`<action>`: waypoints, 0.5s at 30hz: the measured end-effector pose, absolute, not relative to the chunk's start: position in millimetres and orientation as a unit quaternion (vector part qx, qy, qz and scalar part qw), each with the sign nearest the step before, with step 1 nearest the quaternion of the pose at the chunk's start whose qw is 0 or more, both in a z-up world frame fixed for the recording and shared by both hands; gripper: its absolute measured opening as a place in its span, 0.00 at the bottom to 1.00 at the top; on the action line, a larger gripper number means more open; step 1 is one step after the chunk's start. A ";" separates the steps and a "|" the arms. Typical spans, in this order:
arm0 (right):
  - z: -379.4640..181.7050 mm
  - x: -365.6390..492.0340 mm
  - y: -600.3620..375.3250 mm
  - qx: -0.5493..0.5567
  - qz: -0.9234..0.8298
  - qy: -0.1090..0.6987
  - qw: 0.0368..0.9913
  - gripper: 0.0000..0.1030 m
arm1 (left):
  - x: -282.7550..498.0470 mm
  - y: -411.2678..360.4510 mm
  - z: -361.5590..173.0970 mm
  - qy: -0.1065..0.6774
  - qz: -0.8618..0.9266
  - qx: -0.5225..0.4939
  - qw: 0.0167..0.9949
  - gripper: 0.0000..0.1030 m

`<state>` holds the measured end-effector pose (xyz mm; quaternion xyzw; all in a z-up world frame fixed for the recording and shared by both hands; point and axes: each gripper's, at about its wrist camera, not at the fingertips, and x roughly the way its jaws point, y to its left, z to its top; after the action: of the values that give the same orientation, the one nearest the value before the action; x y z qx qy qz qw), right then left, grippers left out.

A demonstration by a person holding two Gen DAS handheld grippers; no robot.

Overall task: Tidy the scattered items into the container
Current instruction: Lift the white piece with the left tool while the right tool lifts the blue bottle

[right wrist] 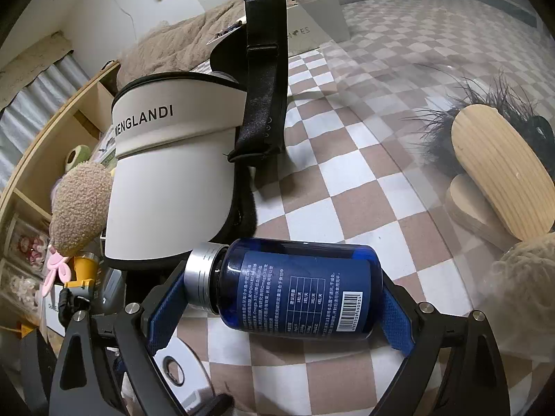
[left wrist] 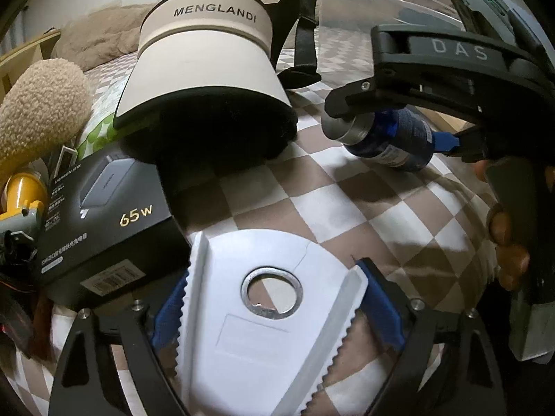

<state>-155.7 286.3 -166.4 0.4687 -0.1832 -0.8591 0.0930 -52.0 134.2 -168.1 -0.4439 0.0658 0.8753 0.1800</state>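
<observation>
Right tongs [right wrist: 288, 291] gripped the blue supplement bottle [right wrist: 295, 287] end to end, held sideways over the checkered bedsheet [right wrist: 347, 180]. Left tongs [left wrist: 274, 308] clamped a white bottle opener [left wrist: 263, 298]. MENGLANDI visor [left wrist: 204, 55] lay beyond; 65W charger box [left wrist: 107, 215] sat left.

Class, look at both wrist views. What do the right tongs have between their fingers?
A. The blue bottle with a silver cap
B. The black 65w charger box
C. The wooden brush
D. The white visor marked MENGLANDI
A: in the right wrist view the blue bottle lies sideways between the blue pads of the right tongs, one pad at its silver cap and the other at its base.
</observation>
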 end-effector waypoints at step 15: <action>-154.6 -147.8 283.5 0.448 -0.865 -0.187 0.125 0.92 | -15.0 125.7 -135.3 0.035 0.895 -0.397 0.202 0.88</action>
<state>-147.8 283.5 -154.6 0.4482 -0.1868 -0.8652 0.1252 -15.0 125.7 -135.3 -0.3965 0.0351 0.8948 0.2021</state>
